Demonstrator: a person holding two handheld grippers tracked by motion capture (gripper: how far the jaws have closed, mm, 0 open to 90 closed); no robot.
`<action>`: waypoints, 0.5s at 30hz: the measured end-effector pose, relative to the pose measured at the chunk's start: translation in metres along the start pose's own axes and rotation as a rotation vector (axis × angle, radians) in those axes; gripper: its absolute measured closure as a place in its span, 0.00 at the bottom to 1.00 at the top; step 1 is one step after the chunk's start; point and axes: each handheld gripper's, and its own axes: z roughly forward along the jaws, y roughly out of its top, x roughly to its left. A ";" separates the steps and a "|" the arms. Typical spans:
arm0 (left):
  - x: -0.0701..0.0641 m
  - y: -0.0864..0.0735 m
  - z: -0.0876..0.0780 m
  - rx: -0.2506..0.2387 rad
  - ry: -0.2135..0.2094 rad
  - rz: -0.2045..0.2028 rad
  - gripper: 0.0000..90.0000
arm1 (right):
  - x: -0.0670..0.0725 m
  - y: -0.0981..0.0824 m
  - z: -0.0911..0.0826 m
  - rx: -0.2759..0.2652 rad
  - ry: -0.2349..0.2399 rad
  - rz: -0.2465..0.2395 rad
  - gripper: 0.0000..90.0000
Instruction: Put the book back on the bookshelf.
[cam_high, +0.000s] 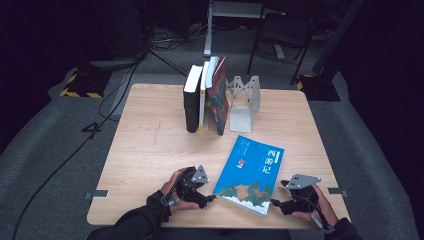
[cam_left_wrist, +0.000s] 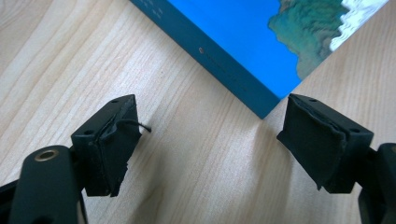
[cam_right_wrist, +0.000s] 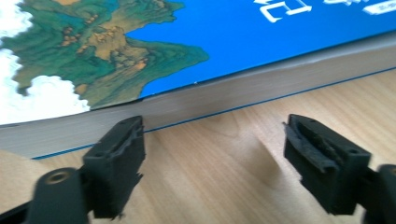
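High view: the blue book (cam_high: 250, 175) lies flat on the worktop (cam_high: 150, 145), long axis slanting away toward the bookend (cam_high: 243, 102). My left claw (cam_high: 209, 198) and right claw (cam_high: 274, 203) flank its near corners.

Left gripper view: jaws apart, the book's corner just ahead.

Right gripper view: jaws apart, empty, facing the book's page edge.

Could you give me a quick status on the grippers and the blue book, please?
Left gripper open at blue book spine corner. Right gripper open at page edge. Book flat, not gripped. Nothing in between.
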 end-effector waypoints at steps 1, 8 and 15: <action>0.000 0.000 -0.002 -0.006 0.002 0.000 0.22 | -0.001 -0.001 0.000 -0.007 0.010 0.012 0.20; -0.001 0.001 -0.006 -0.023 0.001 0.021 0.26 | -0.001 0.000 -0.006 -0.042 -0.010 0.007 0.28; 0.025 -0.007 -0.016 -0.032 0.028 -0.017 0.27 | -0.013 0.003 -0.024 -0.162 0.009 0.140 0.30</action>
